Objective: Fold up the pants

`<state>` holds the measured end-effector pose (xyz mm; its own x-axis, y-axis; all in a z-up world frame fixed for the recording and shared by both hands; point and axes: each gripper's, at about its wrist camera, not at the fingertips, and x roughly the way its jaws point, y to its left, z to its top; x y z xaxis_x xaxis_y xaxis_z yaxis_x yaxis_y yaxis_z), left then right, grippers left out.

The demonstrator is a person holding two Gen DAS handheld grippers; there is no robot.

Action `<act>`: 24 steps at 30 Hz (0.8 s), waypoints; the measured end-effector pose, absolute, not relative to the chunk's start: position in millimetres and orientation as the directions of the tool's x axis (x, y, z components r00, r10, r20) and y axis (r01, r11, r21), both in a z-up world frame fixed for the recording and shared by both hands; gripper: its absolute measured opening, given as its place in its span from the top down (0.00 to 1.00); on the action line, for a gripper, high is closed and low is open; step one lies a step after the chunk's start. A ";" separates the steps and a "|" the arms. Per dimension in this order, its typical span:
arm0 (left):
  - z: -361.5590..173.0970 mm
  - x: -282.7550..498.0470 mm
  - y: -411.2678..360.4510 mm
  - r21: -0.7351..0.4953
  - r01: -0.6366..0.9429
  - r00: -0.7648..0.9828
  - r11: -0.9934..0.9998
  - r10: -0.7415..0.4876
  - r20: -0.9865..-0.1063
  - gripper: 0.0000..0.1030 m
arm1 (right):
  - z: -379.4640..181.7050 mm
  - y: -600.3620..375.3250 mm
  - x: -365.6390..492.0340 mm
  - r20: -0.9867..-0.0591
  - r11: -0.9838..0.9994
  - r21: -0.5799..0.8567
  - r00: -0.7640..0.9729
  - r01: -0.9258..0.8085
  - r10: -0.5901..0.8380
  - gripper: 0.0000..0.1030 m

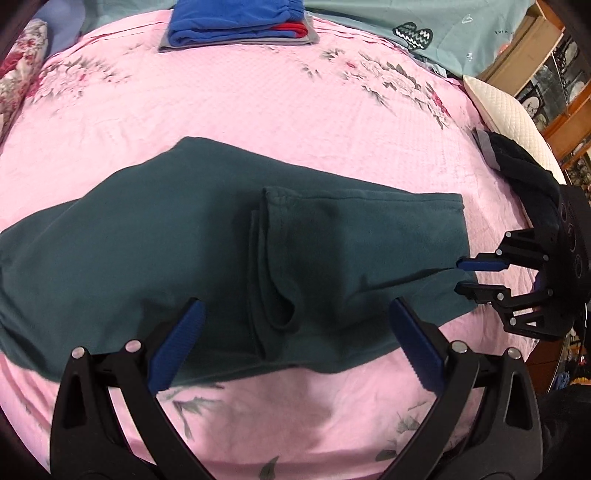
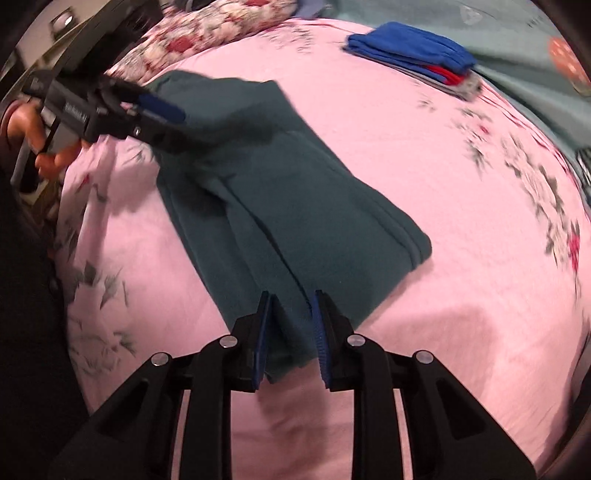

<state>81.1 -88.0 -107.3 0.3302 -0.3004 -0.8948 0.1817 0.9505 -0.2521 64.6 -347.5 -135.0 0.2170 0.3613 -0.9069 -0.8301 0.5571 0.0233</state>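
Dark teal pants point(image 1: 147, 240) lie folded lengthwise across the pink bedsheet point(image 1: 258, 110), with a hem end doubled over near the middle. My left gripper point(image 1: 297, 302) hovers over their near edge, jaws wide open, nothing between the blue pads. My right gripper point(image 1: 460, 275) is at the pants' right end, its narrow jaws closed on the fabric edge. In the right wrist view a fold of the pants point(image 2: 295, 177) fills the gap between the right gripper's point(image 2: 291, 295) pads. A hand holds the left gripper point(image 2: 166, 110) at the pants' far end.
A folded stack of blue and red clothes point(image 1: 236, 22) sits at the far side of the bed, also in the right wrist view point(image 2: 410, 55). A white pillow point(image 1: 509, 118) and a dark garment point(image 1: 528, 177) lie at the right edge. A floral pillow point(image 1: 18, 74) is far left.
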 end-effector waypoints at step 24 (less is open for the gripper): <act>-134.3 154.2 -205.1 -0.083 0.181 0.327 0.980 -0.139 -0.935 0.10 | -127.4 -393.0 23.3 -0.880 0.346 0.194 -0.007 -0.918 0.474 0.94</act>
<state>154.2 -205.1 -134.3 0.3267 -0.1392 -0.9348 0.1813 0.9800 -0.0825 23.3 -393.0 -127.4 -0.0071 0.4743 -0.8804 -0.9182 0.3455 0.1935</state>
